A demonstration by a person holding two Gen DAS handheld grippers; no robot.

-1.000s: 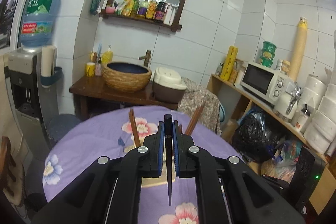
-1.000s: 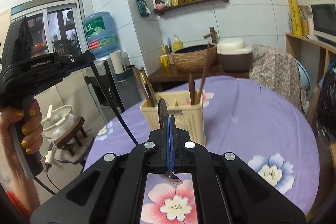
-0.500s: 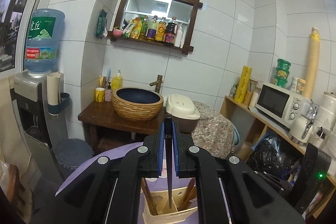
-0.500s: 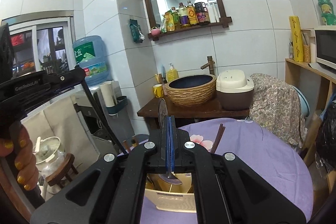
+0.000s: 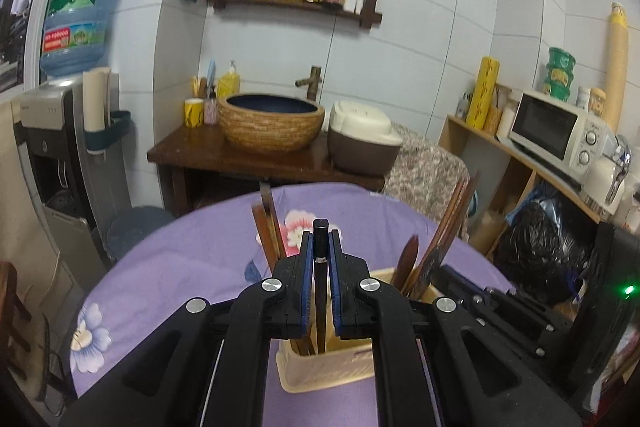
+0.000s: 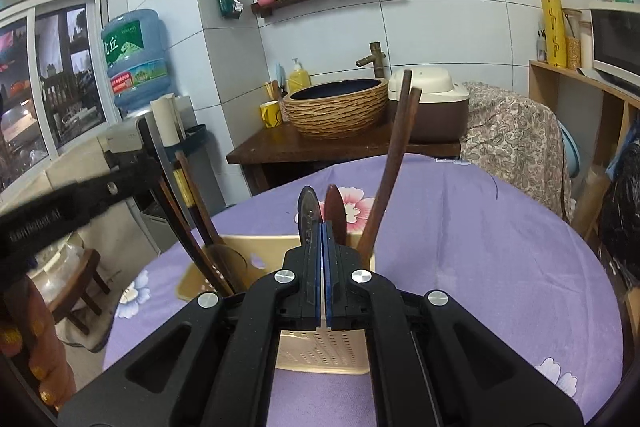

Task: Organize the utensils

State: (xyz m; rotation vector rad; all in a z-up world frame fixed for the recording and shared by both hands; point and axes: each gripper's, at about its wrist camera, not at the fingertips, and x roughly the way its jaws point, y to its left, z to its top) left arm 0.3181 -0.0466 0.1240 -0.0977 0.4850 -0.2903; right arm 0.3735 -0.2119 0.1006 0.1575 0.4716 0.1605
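My left gripper (image 5: 321, 239) is shut on a black chopstick (image 5: 319, 291) that stands upright. Its lower end reaches down into the beige utensil holder (image 5: 320, 373) on the purple flowered tablecloth (image 5: 180, 267). Brown wooden utensils (image 5: 444, 227) lean out of the holder. My right gripper (image 6: 322, 227) is shut on the thin handle of a metal spoon (image 6: 307, 211), just above the near side of the same holder (image 6: 224, 267). The spoon's bowl is hidden under the fingers. In the right wrist view the left gripper (image 6: 60, 215) reaches in from the left.
Long wooden handles (image 6: 396, 155) rise from the holder's far compartment. A hand (image 6: 36, 359) holds the left tool. Behind the round table stand a wooden stand with a woven basin (image 5: 272, 123), a rice cooker (image 5: 360, 139), a water dispenser (image 5: 60, 131) and a microwave shelf (image 5: 552, 131).
Both grippers have come down and forward onto the holder, which now lies close under them. The black chopstick's lower end has gone into the holder. Both stay shut on what they hold.
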